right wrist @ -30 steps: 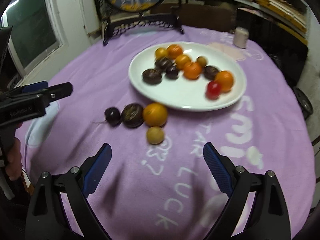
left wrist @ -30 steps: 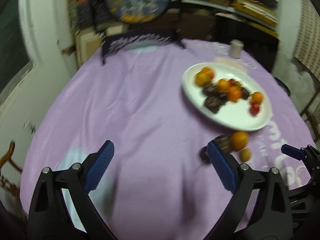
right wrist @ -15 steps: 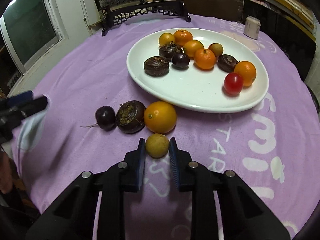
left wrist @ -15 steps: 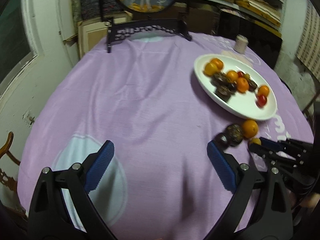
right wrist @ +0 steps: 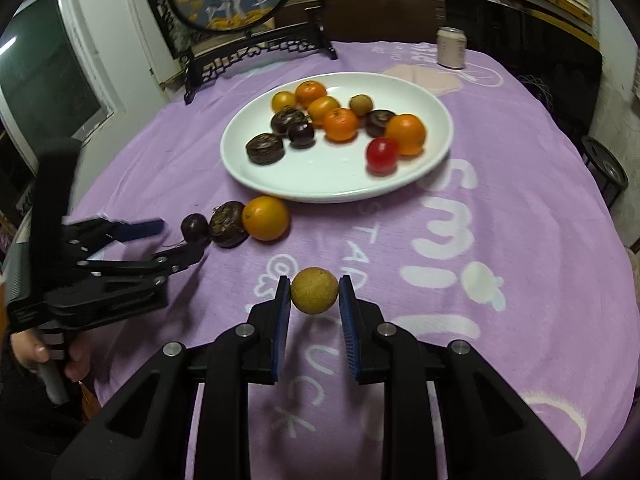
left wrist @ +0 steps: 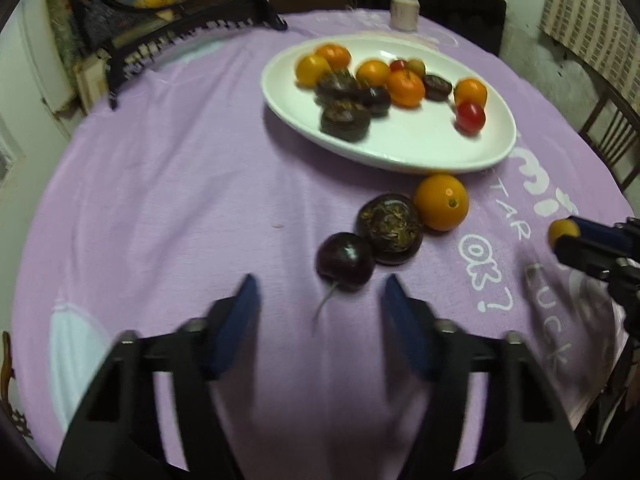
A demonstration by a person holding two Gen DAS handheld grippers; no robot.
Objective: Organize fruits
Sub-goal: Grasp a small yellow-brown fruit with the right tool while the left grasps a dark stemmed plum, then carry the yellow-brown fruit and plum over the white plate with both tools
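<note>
Covering the round table, a purple cloth [right wrist: 500, 168] bears white lettering [right wrist: 444, 220].

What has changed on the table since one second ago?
The right gripper closed on the small tan fruit and lifted it off the purple cloth. The left gripper came down toward the dark plum; its jaws are closing, nothing between them yet. The orange, the dark ribbed fruit and the plate stayed.
</note>
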